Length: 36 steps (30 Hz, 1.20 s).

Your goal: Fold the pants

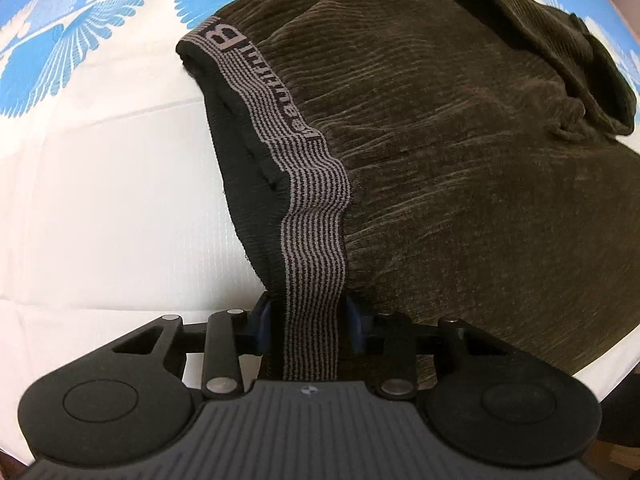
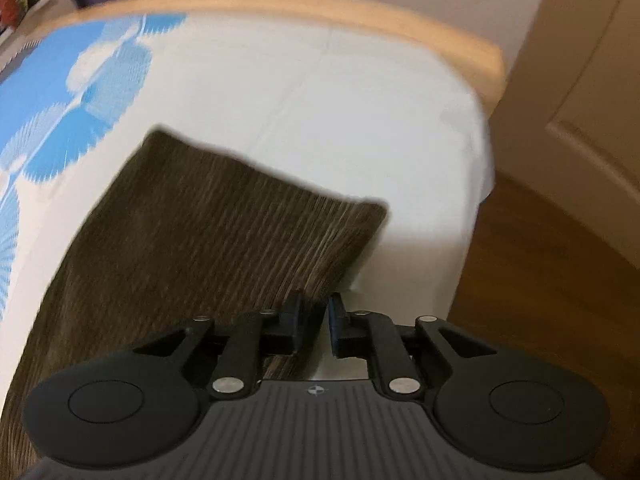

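White bedding with a blue fan-shaped print covers the bed (image 1: 100,208), which has a pale wooden footboard (image 2: 360,16) at its far edge; beyond it stand a beige panelled door (image 2: 580,80) and a brown wooden floor (image 2: 540,280).

On the left side, the left tool (image 1: 310,322) has its blue-padded fingers (image 1: 262,320) closed around the grey-and-black striped elastic waistband (image 1: 312,248) of the dark brown corduroy pants (image 1: 460,160), pinching the band between them. From that grip the waistband runs away across the bed, its black inner lining turned up on the side toward the white sheet. Past the band the ribbed brown fabric spreads wide, with a bunched fold and a knotted drawstring (image 1: 572,116) at the far right.

On the right side, the right tool (image 2: 316,320) sits at the edge of a pant leg (image 2: 220,240), its fingers (image 2: 294,320) drawn close with a narrow gap between them; brown cloth lies at the left finger, but blur keeps me from telling whether it is clamped. The leg's hem end lies flat on the white sheet, near the bed's corner.
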Motion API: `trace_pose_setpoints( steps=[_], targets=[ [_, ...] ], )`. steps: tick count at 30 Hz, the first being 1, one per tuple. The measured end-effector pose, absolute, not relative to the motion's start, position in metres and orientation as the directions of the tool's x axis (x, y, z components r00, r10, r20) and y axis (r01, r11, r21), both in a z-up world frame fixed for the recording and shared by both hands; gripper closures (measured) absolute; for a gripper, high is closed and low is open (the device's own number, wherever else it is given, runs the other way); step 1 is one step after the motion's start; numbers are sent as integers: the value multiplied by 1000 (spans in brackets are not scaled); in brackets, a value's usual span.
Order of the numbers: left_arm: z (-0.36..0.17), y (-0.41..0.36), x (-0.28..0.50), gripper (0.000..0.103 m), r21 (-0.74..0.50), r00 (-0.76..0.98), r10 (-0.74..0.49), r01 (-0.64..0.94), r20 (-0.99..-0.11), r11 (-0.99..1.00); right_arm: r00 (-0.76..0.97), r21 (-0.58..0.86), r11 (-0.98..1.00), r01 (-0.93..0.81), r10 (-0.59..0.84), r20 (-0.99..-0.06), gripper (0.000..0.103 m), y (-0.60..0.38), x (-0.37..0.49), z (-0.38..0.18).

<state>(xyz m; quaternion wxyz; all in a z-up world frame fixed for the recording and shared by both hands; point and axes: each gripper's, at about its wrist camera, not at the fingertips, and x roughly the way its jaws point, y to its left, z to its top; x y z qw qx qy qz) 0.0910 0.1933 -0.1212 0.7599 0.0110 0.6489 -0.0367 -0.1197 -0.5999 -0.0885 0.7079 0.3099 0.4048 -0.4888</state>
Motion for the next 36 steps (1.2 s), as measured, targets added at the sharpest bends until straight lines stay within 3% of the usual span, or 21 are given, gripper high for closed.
trace_pose_setpoints(
  steps=[4,11,13,15,18,19,21,24,26,29,32,33,34,36],
  targets=[
    [-113,194,94,57,-2,177,-15,72,-984,997,272,36,387,921,-576,-770,84,-584,-109,-56],
    [-67,176,100,59,56,389,28,60,-921,997,611,228,643,731,-470,-636,81,-540,-72,-25],
    [-53,160,101,79,62,463,21,73,-886,995,696,271,711,649,-411,-589,81,-525,-57,-17],
    [-42,138,104,91,48,500,-3,88,-866,995,755,289,768,572,-355,-551,81,-511,-39,-12],
    [-22,92,115,98,7,514,-70,147,-855,989,808,330,817,472,-252,-532,81,-497,-13,-6],
    [-14,73,120,98,17,524,-83,183,-847,983,816,344,825,449,-222,-534,82,-490,-7,-4],
    [2,32,132,98,19,554,-126,248,-823,969,824,364,835,412,-171,-540,95,-482,13,-8],
    [7,-13,144,97,-64,583,-251,322,-773,945,831,399,838,373,-110,-546,97,-469,40,-10],
    [-17,-33,153,97,-124,576,-319,352,-752,928,835,435,830,350,-65,-547,97,-459,51,-14],
    [-66,-57,174,97,-133,458,-294,351,-839,927,828,476,828,297,25,-561,95,-452,74,-23],
    [-94,-75,188,95,-122,408,-281,373,-868,920,818,484,830,277,61,-572,95,-449,88,-28],
    [-99,-79,191,90,-128,393,-285,380,-874,916,813,489,829,271,75,-578,93,-450,98,-31],
    [-104,-82,191,77,-126,379,-282,387,-881,913,809,486,832,267,80,-582,90,-451,106,-32],
    [-113,-86,194,66,-113,367,-270,396,-890,911,800,459,845,275,64,-596,71,-452,128,-37]
  ],
)
